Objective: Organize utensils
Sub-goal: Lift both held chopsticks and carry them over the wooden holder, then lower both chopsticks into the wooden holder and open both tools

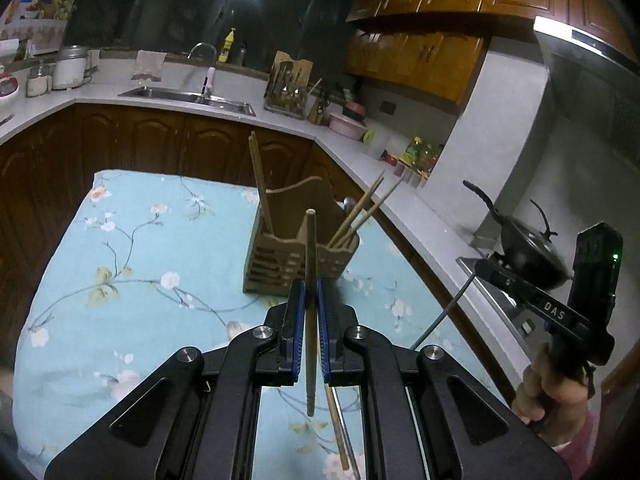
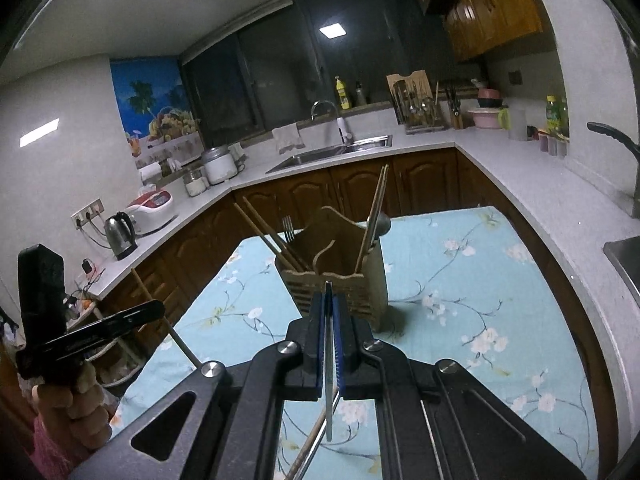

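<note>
Left gripper [image 1: 311, 292]: fingers [image 1: 297, 320] clamped on a wooden chopstick [image 1: 311, 280], held upright above the cloth, just short of the holder.
Right gripper [image 2: 329, 300]: fingers [image 2: 318, 328] clamped on a thin metal utensil [image 2: 329, 360], edge-on, type unclear; tip near the holder's front.
Holder [image 1: 298, 256]: wooden, slotted, upright on the cloth, well in from the edges.
Holder contents: chopstick pairs [image 1: 260, 184] leaning out on both sides; fork [image 2: 288, 229] and spoon [image 2: 384, 224] at the back.
Loose pieces: one chopstick [image 1: 336, 428] and a metal rod lying on the cloth beneath the left gripper.
Cloth [image 1: 132, 248]: pale blue, floral, spread over the bench.
Background: sink [image 2: 332, 154], kettle [image 2: 120, 234], wok [image 1: 528, 248].
</note>
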A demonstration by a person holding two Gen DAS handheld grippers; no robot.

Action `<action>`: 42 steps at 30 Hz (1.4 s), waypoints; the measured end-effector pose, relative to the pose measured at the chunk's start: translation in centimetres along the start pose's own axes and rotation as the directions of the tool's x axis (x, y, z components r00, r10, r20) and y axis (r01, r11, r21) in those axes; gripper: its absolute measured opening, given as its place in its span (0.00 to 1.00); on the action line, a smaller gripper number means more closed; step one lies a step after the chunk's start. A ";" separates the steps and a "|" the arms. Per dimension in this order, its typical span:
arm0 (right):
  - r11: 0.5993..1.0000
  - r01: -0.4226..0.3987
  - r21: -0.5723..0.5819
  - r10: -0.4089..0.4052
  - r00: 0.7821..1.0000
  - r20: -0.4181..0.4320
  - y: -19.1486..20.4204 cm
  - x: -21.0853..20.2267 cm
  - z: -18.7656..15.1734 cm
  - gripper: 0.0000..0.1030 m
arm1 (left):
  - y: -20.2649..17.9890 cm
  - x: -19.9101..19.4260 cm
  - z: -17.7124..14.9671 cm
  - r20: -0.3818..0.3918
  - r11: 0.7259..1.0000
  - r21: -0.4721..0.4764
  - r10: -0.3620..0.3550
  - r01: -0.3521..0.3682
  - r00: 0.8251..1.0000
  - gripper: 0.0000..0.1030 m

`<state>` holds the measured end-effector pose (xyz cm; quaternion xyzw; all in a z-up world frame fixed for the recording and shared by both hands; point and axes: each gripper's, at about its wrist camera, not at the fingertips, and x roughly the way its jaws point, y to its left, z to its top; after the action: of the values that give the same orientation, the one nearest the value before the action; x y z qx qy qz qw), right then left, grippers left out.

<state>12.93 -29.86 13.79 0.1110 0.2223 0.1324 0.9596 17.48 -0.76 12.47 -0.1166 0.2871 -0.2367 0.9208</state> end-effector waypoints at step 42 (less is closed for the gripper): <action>0.992 0.099 0.075 -0.111 0.979 0.173 -2.8 12.0 6.7 0.04 | 1.5 14.5 7.3 0.152 0.988 -0.018 0.154 -0.153 0.976 0.06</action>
<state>26.99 -29.89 14.09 0.1421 0.1458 0.0638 0.9770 32.77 -6.15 10.99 -0.1149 0.2247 -0.1545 0.9552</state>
